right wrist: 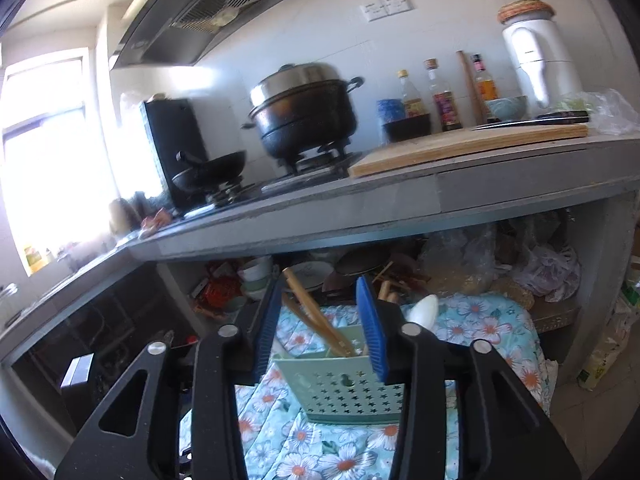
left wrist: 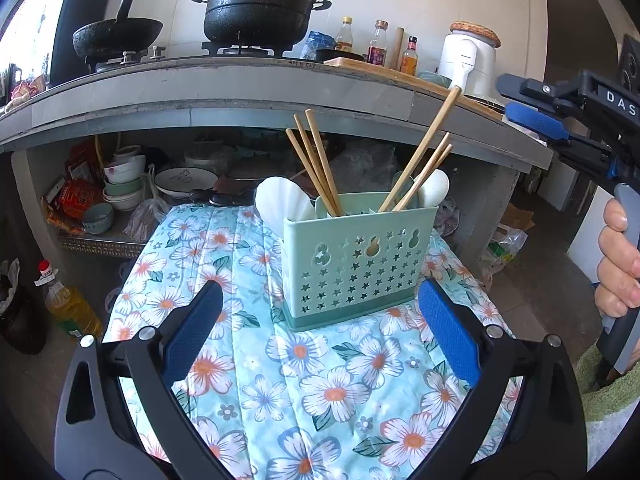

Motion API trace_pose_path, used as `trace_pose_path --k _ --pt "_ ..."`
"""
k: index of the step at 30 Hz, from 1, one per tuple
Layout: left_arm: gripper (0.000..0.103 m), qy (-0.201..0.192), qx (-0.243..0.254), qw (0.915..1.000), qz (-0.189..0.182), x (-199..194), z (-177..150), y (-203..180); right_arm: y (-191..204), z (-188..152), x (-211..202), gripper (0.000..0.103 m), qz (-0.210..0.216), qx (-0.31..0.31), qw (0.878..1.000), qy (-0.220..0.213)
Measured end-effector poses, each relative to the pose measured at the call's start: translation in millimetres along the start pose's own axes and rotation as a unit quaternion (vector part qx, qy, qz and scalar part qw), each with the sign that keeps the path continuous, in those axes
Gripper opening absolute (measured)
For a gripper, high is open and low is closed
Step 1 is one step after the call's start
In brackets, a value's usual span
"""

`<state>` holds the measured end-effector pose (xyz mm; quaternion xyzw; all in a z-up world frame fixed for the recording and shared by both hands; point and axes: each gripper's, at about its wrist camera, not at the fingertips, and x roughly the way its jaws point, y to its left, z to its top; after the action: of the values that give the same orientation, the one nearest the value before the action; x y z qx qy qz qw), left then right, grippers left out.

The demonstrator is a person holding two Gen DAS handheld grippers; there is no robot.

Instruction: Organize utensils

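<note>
I had a mint plastic caddy [left wrist: 356, 264] standing upright on the quilted floral cloth [left wrist: 280, 380] over my worktop. Its front wall was thin, smooth and pierced with star and gourd cut-outs, on a darker green base. Bare wooden chopsticks [left wrist: 316, 160] fanned out of it in two bunches, three leaning left, three leaning right, the tallest [left wrist: 424, 148] reaching up past the counter [left wrist: 240, 92] edge. A glossy white shell-shaped spoon [left wrist: 280, 204] sat at the left end, a plain white spoon [left wrist: 434, 188] at the right.

My left gripper [left wrist: 320, 332] had its ribbed blue fingers [left wrist: 192, 332] spread wide, one to each side of the caddy's base, touching nothing. My right gripper [right wrist: 324, 328] hung above the caddy, held in a hand [left wrist: 620, 256]. Its fingers [right wrist: 372, 328] stood partly apart; the left bunch of chopsticks showed in the gap between them, but neither finger pressed on any stick.
</note>
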<state>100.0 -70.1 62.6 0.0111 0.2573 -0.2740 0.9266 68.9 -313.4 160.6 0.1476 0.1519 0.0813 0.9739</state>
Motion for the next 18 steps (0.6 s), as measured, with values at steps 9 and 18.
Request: trace_pose_path --k 9,18 --pt "0.094 0.0 -0.005 0.9999 0.016 -4.0 -2.0 6.9 40.3 -7.8 45.1 0.047 -0.001 -0.088 0.994 0.06" --pt "0.094 0.006 -0.018 0.9993 0.032 -1.3 -0.7 17.7 26.5 -14.9 31.2 0.047 -0.018 -0.045 0.998 0.046"
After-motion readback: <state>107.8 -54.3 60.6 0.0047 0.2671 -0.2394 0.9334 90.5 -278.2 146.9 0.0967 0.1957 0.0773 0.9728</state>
